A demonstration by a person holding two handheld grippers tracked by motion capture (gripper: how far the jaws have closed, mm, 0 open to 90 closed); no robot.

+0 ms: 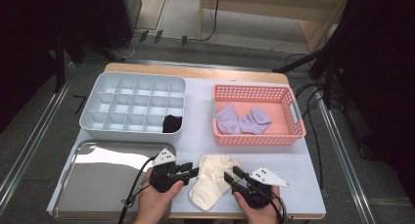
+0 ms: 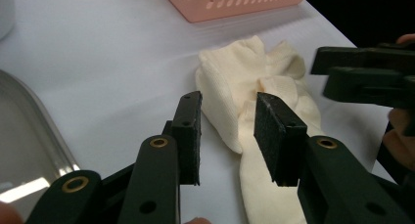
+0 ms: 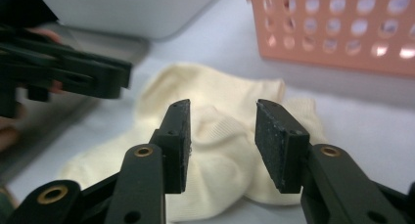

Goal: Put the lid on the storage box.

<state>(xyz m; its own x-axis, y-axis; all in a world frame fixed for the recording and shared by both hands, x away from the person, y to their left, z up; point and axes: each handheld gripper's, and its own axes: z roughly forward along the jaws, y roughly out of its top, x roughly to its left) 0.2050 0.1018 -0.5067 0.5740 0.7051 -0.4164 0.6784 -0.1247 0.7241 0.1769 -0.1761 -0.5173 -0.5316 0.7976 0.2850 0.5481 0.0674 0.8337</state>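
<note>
A pair of cream socks point(image 1: 213, 181) lies crumpled on the white table near its front edge, between my two grippers. My left gripper point(image 1: 195, 171) sits at the socks' left side and is open; in the left gripper view point(image 2: 227, 131) its pads stand apart above the edge of the cream socks point(image 2: 244, 72) without pressing on them. My right gripper point(image 1: 230, 177) reaches in from the socks' right side. Its jaws point(image 3: 222, 141) are open over the bunched cream socks point(image 3: 215, 94), with nothing pinched.
Behind the socks stands a pink basket point(image 1: 259, 140) with purple socks point(image 1: 242, 120) in it. A grey divided organizer point(image 1: 132, 76) at the back left holds a black sock point(image 1: 172, 123) in its front right compartment. A metal tray point(image 1: 103, 175) lies at the front left.
</note>
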